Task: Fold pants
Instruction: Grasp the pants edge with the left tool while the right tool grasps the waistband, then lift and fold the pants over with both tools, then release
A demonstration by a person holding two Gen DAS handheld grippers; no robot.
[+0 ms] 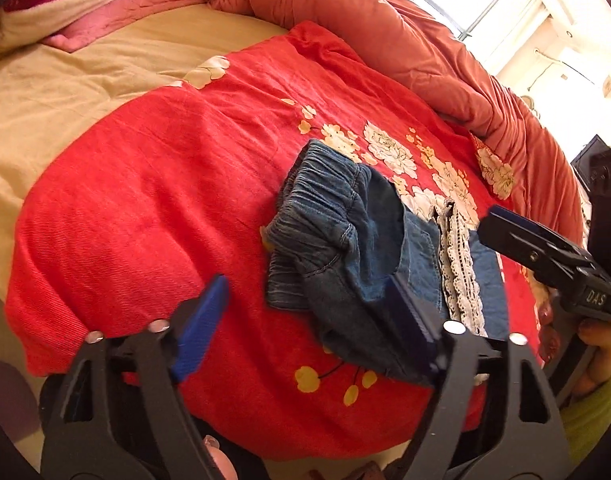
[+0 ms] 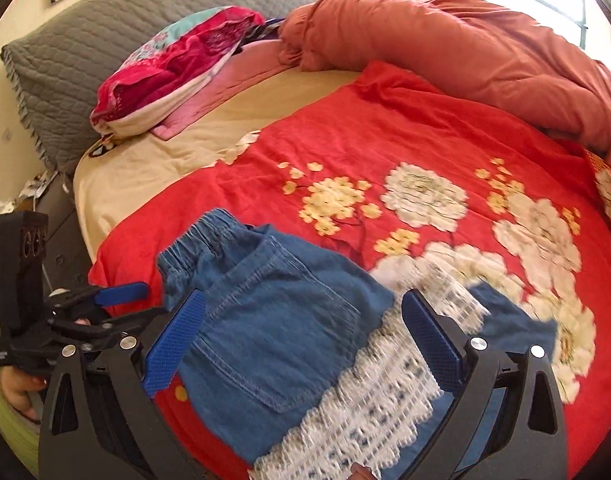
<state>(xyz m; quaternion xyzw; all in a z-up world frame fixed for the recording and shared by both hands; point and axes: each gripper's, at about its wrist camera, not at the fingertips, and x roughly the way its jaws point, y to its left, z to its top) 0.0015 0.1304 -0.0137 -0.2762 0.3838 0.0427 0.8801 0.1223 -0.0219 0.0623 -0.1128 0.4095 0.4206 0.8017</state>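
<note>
Small blue denim pants [image 1: 345, 248] with an elastic waistband and white lace trim [image 1: 459, 264] lie folded on the red flowered bedspread [image 1: 153, 184]. My left gripper [image 1: 305, 316] is open, its right finger over the pants' near edge, holding nothing. In the right wrist view the pants [image 2: 273, 320] lie under and between the fingers of my right gripper [image 2: 301, 336], which is open and empty. The lace trim [image 2: 369, 408] looks blurred. The right gripper [image 1: 545, 256] shows at the right edge of the left wrist view, and the left gripper [image 2: 105, 300] at the left of the right wrist view.
A rolled salmon quilt [image 2: 465, 52] lies along the far side of the bed. A cream sheet [image 1: 65, 92], a pink and white blanket [image 2: 173, 68] and a grey pillow [image 2: 105, 36] are at the head. A window [image 1: 465, 4] is beyond the bed.
</note>
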